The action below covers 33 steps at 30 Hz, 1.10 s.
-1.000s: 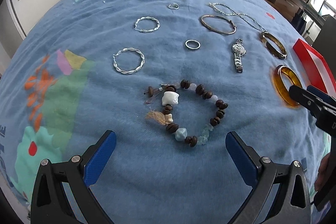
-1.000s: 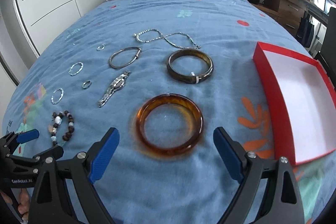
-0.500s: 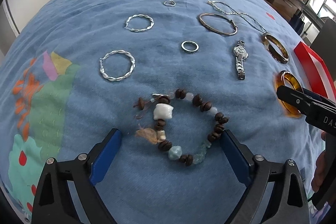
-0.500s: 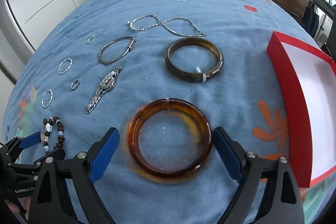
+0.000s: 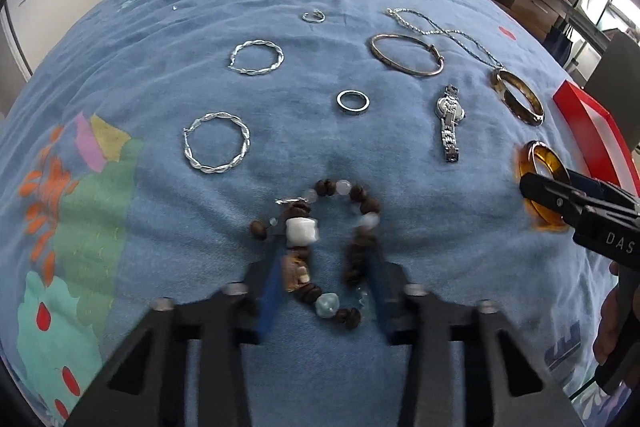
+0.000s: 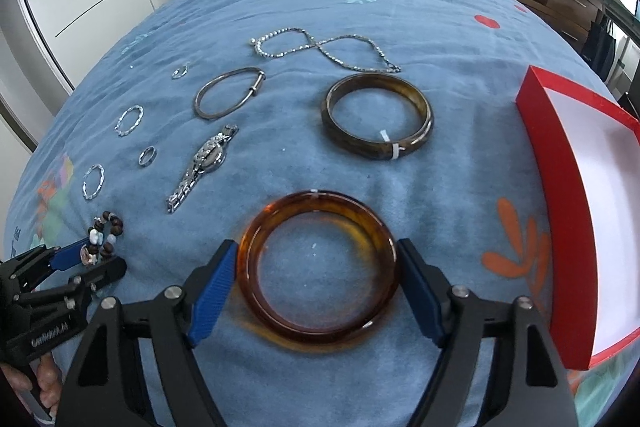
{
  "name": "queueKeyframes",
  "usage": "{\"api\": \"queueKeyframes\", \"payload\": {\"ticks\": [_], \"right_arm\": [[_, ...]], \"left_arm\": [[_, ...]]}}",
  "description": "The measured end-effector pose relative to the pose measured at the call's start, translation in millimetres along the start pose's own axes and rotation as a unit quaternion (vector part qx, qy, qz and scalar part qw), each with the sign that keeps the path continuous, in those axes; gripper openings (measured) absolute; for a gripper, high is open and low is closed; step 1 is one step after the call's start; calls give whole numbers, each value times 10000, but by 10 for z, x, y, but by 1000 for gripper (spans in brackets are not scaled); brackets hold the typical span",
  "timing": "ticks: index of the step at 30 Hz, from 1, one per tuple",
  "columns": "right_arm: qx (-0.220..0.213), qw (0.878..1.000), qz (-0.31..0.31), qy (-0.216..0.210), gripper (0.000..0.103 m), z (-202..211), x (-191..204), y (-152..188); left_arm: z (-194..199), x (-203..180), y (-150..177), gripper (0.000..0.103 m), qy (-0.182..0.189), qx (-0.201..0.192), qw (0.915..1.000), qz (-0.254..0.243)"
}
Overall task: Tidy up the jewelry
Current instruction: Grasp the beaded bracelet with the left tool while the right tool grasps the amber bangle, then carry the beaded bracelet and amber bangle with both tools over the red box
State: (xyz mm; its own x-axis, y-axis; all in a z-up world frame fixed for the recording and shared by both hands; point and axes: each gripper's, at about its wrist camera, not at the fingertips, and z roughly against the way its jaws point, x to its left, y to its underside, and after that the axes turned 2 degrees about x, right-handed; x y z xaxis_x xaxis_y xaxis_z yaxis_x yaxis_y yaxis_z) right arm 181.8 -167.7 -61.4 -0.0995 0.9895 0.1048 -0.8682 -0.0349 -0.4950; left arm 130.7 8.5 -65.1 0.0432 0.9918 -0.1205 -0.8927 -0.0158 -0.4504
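A: Left wrist view: left tool (image 5: 324, 285) closing around the beaded bracelet (image 5: 326, 253) on the bed (image 5: 160, 27).

B: Right tool (image 6: 316, 291) closing, straddling the amber bangle (image 6: 318, 269). Red box (image 6: 560, 207) looks empty; every piece remains unsorted.

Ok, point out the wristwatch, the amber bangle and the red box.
Wristwatch (image 6: 211, 155), right wrist view, on its dial.
Amber bangle (image 6: 256, 245), right wrist view, on its left rim.
Red box (image 6: 560, 211), right wrist view, on its near red wall.
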Motion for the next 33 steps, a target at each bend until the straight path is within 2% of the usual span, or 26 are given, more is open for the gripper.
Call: {"api": "queueKeyframes", "payload": {"ticks": [1,9,19,25,33], "right_arm": [[2,10000,12,-16,77,5,1,3],[-78,9999,29,-128,77,155,33,15],[-412,9990,24,-169,77,654,-34,-27],[-623,9980,-86,22,77,1040,-396,-40],[-769,9952,-296,528,77,1369,-1146,-64]], "left_arm": [[1,14,-5,17,82,29,10000,19],[157,12,53,14,194,-33,9998,-60],[481,-225,-73,12,307,-208,9986,-369],[643,-636,-281,12,621,-266,9948,-759],[745,-1371,-618,12,1357,-309,9845,-1067]]}}
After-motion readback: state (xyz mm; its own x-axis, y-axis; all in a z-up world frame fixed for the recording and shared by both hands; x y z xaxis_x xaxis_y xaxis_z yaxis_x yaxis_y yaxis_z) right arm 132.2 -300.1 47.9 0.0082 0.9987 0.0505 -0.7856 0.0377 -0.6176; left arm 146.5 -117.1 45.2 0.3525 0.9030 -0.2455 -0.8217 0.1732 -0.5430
